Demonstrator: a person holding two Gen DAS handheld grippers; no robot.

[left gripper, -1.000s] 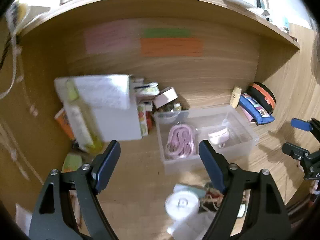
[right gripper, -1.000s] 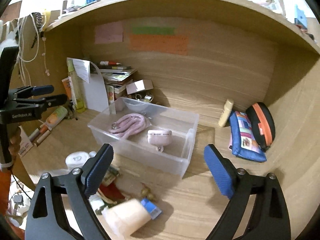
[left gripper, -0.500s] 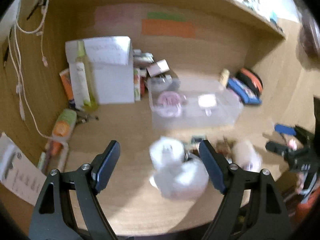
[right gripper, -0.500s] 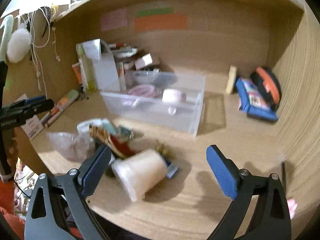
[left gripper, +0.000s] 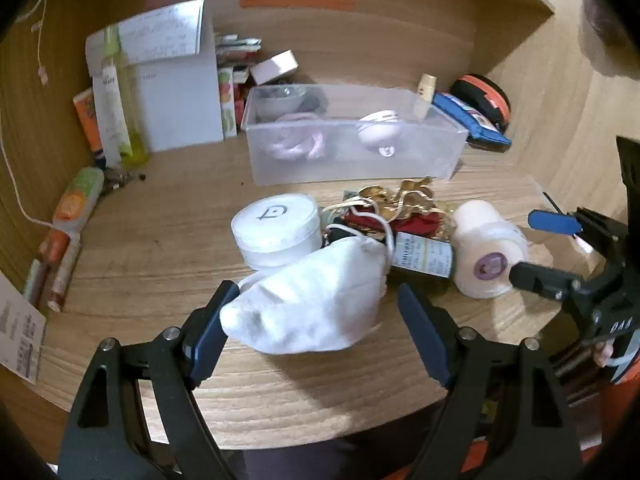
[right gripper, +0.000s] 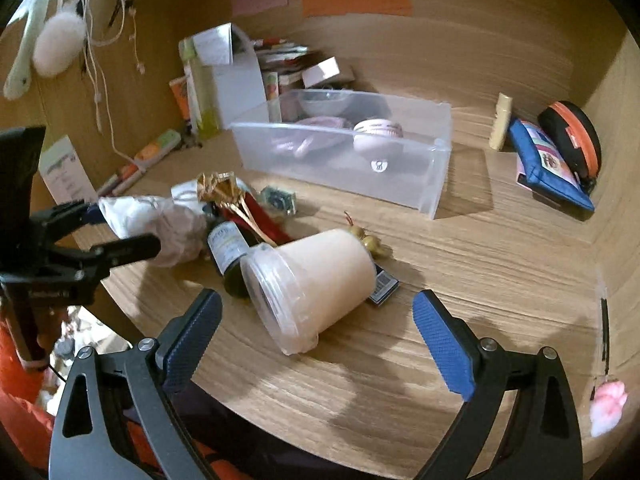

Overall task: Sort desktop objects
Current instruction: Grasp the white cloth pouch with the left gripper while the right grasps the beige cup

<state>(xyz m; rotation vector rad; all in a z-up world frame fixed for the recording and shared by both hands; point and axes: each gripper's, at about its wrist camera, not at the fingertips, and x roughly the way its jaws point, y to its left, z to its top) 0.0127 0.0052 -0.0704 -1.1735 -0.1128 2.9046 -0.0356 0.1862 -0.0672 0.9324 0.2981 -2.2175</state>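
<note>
Left gripper (left gripper: 316, 322) jaws stand wide apart, holding nothing; a white cloth pouch (left gripper: 308, 304) lies on the table (left gripper: 160, 248) between them, its near end just beside or touching the left pad, can't tell which; gripper angled downward over the table's front edge; right gripper (right gripper: 316, 332) jaws have just been opening and stand wide apart, empty; a cream plastic cup (right gripper: 308, 284) lies on its side between and just ahead of them, mouth toward the camera, no pad on it; this gripper also tilts down toward the table; in the left view the right gripper sits at the far right with its upper blue pad beside the cup, apart from it; clear plastic bin (right gripper: 400, 184) stands further back on the table, open top; inside it a pink coiled cable (left gripper: 298, 146) on the left and a round pale pink gadget (right gripper: 378, 136) toward the middle; a clear bowl (left gripper: 280, 98) shows through the bin's back corner, can't tell if inside or behind; loose pile in front of the bin: round white lidded jar (left gripper: 278, 232), dark small bottle with label (right gripper: 228, 250) lying down, gold-and-red ribbon tangle (left gripper: 396, 206), small blue box (right gripper: 382, 282) under the cup's base; blue pencil case (right gripper: 552, 168) and black-orange round pouch (right gripper: 572, 136) lean at the right wall, well apart from the bin; white standing box (left gripper: 176, 92) with a yellow-green bottle (left gripper: 120, 92) at back left.
</note>
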